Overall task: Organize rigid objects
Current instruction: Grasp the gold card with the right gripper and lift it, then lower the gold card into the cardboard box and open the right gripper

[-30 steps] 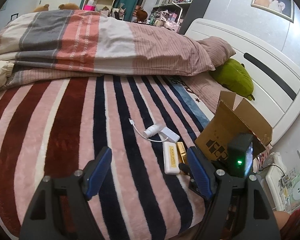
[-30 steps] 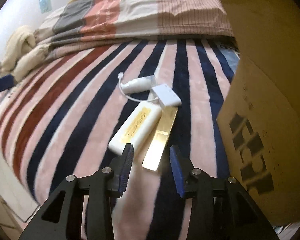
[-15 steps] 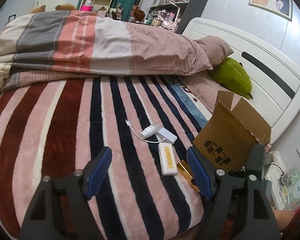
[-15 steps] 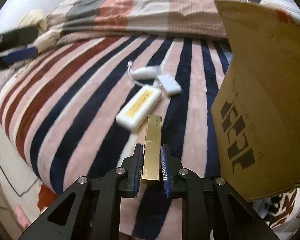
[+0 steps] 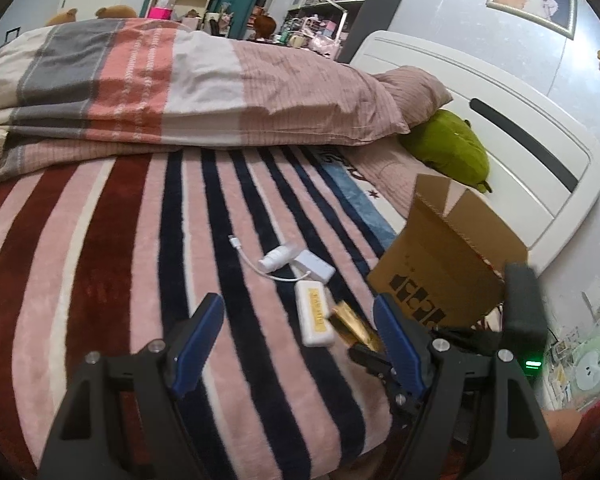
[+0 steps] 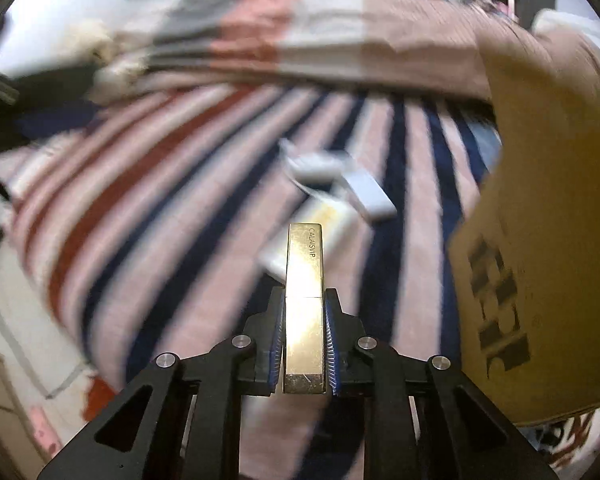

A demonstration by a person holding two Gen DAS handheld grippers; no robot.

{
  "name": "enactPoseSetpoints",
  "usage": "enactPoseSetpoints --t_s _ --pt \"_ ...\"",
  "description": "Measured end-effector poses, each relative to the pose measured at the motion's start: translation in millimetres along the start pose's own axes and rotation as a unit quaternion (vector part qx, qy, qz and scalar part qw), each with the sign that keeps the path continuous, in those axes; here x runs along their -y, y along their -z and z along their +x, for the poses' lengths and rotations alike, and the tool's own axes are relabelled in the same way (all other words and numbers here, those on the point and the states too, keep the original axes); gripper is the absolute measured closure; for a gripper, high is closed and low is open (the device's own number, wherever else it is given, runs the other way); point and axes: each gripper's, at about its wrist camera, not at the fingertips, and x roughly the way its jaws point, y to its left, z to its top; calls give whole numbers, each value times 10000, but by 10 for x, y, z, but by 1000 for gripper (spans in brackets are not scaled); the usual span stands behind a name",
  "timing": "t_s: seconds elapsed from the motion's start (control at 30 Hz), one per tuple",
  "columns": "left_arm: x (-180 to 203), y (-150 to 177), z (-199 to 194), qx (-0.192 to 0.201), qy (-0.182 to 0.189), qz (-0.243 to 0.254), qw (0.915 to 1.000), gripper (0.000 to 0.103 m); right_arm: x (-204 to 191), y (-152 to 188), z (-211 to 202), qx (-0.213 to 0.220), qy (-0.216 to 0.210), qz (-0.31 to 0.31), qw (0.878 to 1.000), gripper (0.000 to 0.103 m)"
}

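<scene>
My right gripper [image 6: 303,320] is shut on a long gold bar-shaped case [image 6: 304,280] and holds it raised above the striped blanket; the case also shows in the left wrist view [image 5: 354,326]. A white box with a yellow label [image 5: 315,314] lies just left of it, also blurred in the right wrist view [image 6: 316,232]. A white adapter with a cable [image 5: 314,265] and a small white tube [image 5: 276,258] lie beyond. An open cardboard box [image 5: 448,256] stands to the right [image 6: 540,240]. My left gripper [image 5: 298,340] is open and empty above the blanket.
The striped blanket [image 5: 100,260] covers the bed. A folded quilt [image 5: 160,92] lies across the back. A green plush [image 5: 448,148] rests by the white headboard [image 5: 520,140]. The bed's edge falls off in front and on the right.
My right gripper closed on the gold case and lifted it off the blanket. The left gripper drew back a little and stayed open.
</scene>
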Motion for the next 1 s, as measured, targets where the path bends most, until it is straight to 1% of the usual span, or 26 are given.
enactPoseSetpoints --t_s 0.1,0.17,0.23,0.3,0.33,0.4,0.47,0.6,0.73,0.87,1.0 --pt "55 -37 -60 75 245 3 9997 29 -206 -218 -265 455 -439 -303 9975 90" --pt "92 -96 -104 154 402 -31 9991 29 -281 -365 -437 721 -810 -420 9932 90" --pt "177 -178 -131 205 509 48 9985 32 -361 -474 -576 947 -939 -615 9892 90" --pt "297 -284 -143 266 614 148 9976 49 -365 -561 -702 1143 -1039 -747 9852 90" --pt "355 -336 -140 288 634 181 9974 52 -337 -590 -731 1198 -1076 -745 9841 90" --pt "492 -445 -121 369 639 280 9969 62 -230 -642 -821 1344 -1082 -647 9829 90" --pt "635 -545 -68 376 664 386 9963 67 -60 -667 -916 1465 -1068 -502 9821 90" --pt "1022 -707 159 243 810 703 9939 68 299 -666 -1060 1587 -982 -226 9822 90" --pt "1428 -840 456 59 1016 963 9901 68 769 -588 -1200 1641 -741 28 9837 90" --pt "1797 -934 809 -233 1182 1162 9859 68 1222 -525 -1264 1565 -593 302 9854 90" --pt "2048 -964 1139 -545 1252 1308 9820 68 1622 -453 -1252 1312 -460 551 9888 90"
